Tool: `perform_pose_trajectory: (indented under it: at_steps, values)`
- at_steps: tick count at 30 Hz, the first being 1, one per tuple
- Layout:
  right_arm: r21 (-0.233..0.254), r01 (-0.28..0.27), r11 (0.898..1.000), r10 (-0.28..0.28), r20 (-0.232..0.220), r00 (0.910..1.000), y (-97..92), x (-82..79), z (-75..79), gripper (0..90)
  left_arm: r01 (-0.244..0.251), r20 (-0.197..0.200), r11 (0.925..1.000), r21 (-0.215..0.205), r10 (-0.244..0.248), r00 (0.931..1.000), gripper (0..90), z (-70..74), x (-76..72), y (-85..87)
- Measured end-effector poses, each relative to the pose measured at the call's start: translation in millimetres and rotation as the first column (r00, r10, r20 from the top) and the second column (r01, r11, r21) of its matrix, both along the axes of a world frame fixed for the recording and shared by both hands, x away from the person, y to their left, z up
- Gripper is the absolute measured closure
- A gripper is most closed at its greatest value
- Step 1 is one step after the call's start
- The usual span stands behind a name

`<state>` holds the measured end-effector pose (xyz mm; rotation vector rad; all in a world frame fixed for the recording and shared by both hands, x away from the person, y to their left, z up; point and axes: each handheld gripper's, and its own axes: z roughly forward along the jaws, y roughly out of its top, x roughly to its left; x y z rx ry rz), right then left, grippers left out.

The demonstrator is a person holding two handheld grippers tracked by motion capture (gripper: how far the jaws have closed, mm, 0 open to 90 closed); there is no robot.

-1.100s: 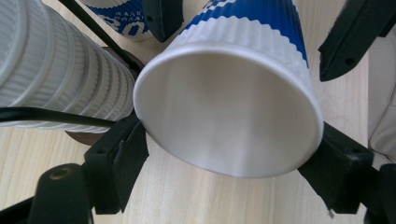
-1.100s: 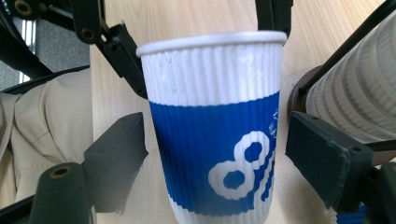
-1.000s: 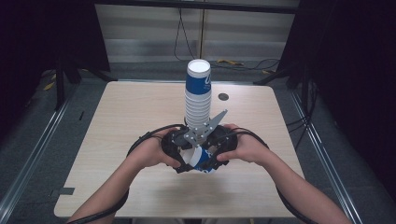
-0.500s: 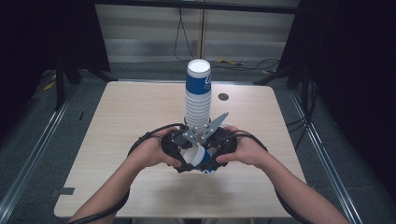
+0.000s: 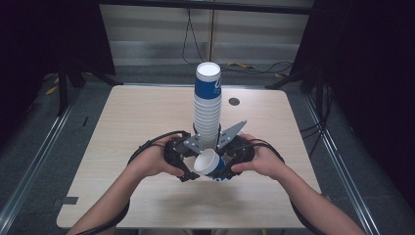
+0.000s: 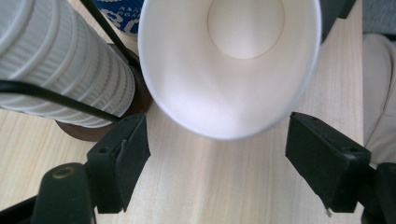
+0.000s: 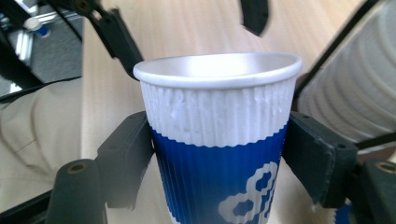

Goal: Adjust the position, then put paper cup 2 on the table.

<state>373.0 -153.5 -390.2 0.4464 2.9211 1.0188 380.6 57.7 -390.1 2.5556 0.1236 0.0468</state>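
Paper cup (image 5: 209, 163): ribbed wall, white band under a rolled rim, blue lower half with a white printed pattern, plain white inside. It is held tipped over above the near-middle of the worktop (image 5: 122, 122), mouth turned toward the near left, just in front of the cup stack (image 5: 207, 105).

Right tongs (image 7: 219, 154) are clamped on the cup: in the right gripper view both black jaws are pressed against its wall where white meets blue. In the high view the right tongs (image 5: 229, 159) are seen at the cup's right, with the right hand (image 5: 259, 160) wrapped around them.

Left tongs (image 6: 217, 154) are parted; the cup mouth is seen just beyond the jaws, not touched by them. In the high view the left tongs (image 5: 182, 155) sit at the cup's left in the left hand (image 5: 154, 160). Jaws of both tongs have just been closing, the right ones onto the cup, the left ones with nothing gripped.

Stack: white ribbed cups nested upside down, a blue one on top, standing on a round brown base (image 6: 88, 130) at mid-worktop.

Versus a second ago: both hands are found in nearly the same spot, the stack is unchanged, and the cup is seen tipped slightly further with more of its mouth shown.
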Motion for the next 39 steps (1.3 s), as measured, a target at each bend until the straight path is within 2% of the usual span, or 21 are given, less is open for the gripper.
perform_pose_trajectory:
  at_steps: [6,8,10,17,22,27,32,33,37,39]
  values:
    - [0.026,0.025,0.999,-0.025,0.007,0.9997,-4.6,-3.0,-7.7,25.1,-0.055,-0.026,0.9984,-0.012,0.055,0.9981,18.5,-5.3,2.0,8.5]
    - [0.049,0.036,0.998,-0.037,0.01,0.9993,-6.4,-3.2,-10.9,24.9,-0.081,-0.038,0.9963,-0.031,0.08,0.9961,18.0,-7.8,2.6,11.8]
    - [0.053,0.05,0.997,-0.052,0.023,0.9984,-8.3,-4.2,-13.5,24.8,-0.107,-0.054,0.9938,-0.03,0.105,0.993,17.7,-10.9,3.4,15.2]
    - [0.079,0.073,0.994,-0.075,0.03,0.9967,-14.2,-5.4,-24.0,24.6,-0.156,-0.064,0.9856,-0.064,0.152,0.9863,16.3,-18.9,2.1,24.0]
    - [0.083,0.081,0.993,-0.084,0.033,0.9959,-16.7,-7.2,-30.4,24.6,-0.163,-0.064,0.9844,-0.067,0.159,0.9853,16.3,-22.0,1.6,30.8]
    - [0.091,0.083,0.992,-0.087,0.035,0.9956,-17.9,-8.3,-33.3,24.4,-0.187,-0.072,0.9797,-0.072,0.182,0.9806,16.3,-24.9,1.2,35.0]
    - [0.096,0.09,0.991,-0.094,0.04,0.9948,-19.5,-9.2,-34.5,24.3,-0.184,-0.067,0.9802,-0.072,0.18,0.9814,16.7,-26.4,0.9,36.5]
    - [0.097,0.085,0.992,-0.088,0.029,0.9957,-19.9,-10.0,-35.3,24.3,-0.191,-0.071,0.979,-0.071,0.186,0.98,16.8,-26.5,0.2,36.3]
    - [0.104,0.092,0.99,-0.097,0.042,0.9944,-22.1,-10.7,-37.7,24.2,-0.195,-0.073,0.9778,-0.077,0.189,0.9791,16.7,-26.0,-1.0,36.6]
    - [0.105,0.098,0.99,-0.103,0.045,0.9937,-22.8,-11.1,-38.9,24.1,-0.189,-0.069,0.9795,-0.07,0.184,0.9805,16.8,-26.0,-1.1,36.7]
